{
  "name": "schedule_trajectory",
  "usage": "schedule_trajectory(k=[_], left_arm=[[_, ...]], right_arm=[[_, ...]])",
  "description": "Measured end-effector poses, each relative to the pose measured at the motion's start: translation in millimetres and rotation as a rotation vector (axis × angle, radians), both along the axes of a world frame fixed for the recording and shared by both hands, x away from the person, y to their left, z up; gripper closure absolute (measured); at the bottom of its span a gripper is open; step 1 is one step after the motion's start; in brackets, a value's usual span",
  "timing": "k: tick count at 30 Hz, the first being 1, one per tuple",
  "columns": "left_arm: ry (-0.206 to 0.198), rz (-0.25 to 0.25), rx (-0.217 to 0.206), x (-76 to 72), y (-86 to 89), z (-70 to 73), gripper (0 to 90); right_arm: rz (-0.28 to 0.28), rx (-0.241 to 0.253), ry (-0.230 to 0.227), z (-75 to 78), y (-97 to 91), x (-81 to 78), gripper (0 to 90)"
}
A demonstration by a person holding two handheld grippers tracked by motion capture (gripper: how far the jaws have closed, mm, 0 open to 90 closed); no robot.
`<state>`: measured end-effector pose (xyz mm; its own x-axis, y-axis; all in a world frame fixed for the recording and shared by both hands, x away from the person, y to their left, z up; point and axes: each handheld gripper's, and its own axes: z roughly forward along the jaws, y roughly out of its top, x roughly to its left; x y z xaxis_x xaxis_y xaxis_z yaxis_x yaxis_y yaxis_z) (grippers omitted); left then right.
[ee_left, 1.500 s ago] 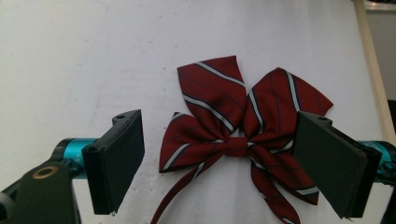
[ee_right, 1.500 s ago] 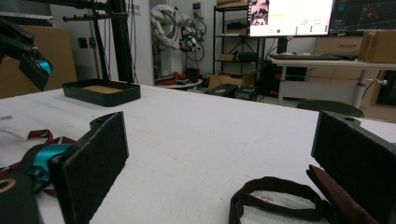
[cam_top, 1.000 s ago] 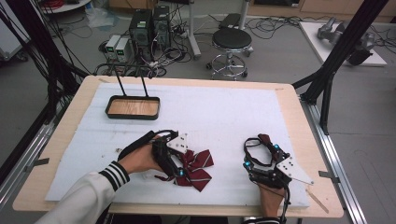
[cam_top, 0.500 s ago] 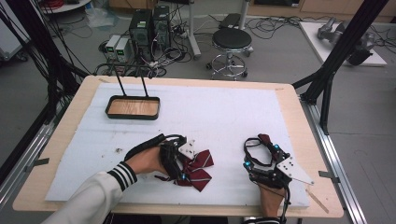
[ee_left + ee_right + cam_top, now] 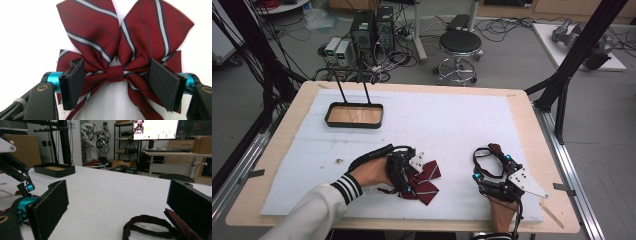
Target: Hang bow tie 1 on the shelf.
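**A:** Where are the hands?

**B:** In the high view, both come in from the bottom edge. The left hand (image 5: 374,172), in a white sleeve with dark striped cuff, reaches up and right from the lower left, holding the left gripper (image 5: 404,175) low over a dark red striped bow tie (image 5: 424,180) just left of the frame's lower centre. The right hand (image 5: 502,212) rises straight from the bottom at lower right, with the right gripper (image 5: 492,172) resting on the white mat (image 5: 452,125).

**A:** And the jaws?

**B:** In the left gripper view, the jaws stand apart on either side of the bow tie's (image 5: 120,57) middle knot, over its wings; they have just been closing in. In the right gripper view, the jaws stand wide apart, a dark strap loop (image 5: 147,226) lying between them at the bottom.

**A:** Anything else?

**B:** A black tray (image 5: 354,116) sits at the mat's upper left.
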<state>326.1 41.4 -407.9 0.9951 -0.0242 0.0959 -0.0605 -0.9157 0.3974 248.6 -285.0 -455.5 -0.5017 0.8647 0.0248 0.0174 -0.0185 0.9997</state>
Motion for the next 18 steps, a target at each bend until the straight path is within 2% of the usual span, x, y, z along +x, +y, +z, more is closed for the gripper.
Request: schedule_trajectory(k=[4,9,13,16,18], left_arm=[[0.029,0.015,0.021,1.7,-1.3,-4.2,33.2],[0.068,0.021,0.02,6.0,-0.8,-4.6,40.6],[0.107,0.034,0.015,9.7,0.7,-3.8,53.9],[0.114,0.045,0.021,10.4,1.1,-2.8,63.4],[0.115,0.043,0.022,10.6,1.2,-2.7,65.7]], right_arm=[[0.0,-0.001,-0.001,0.0,0.0,0.0,3.0],[0.001,-0.002,-0.001,-0.1,-0.2,0.0,3.0],[0.0,0.001,-0.001,0.0,-0.1,0.0,3.0],[0.0,-0.001,-0.002,0.0,0.0,0.0,3.0],[0.001,-0.003,-0.001,-0.2,-0.2,0.0,2.9]])
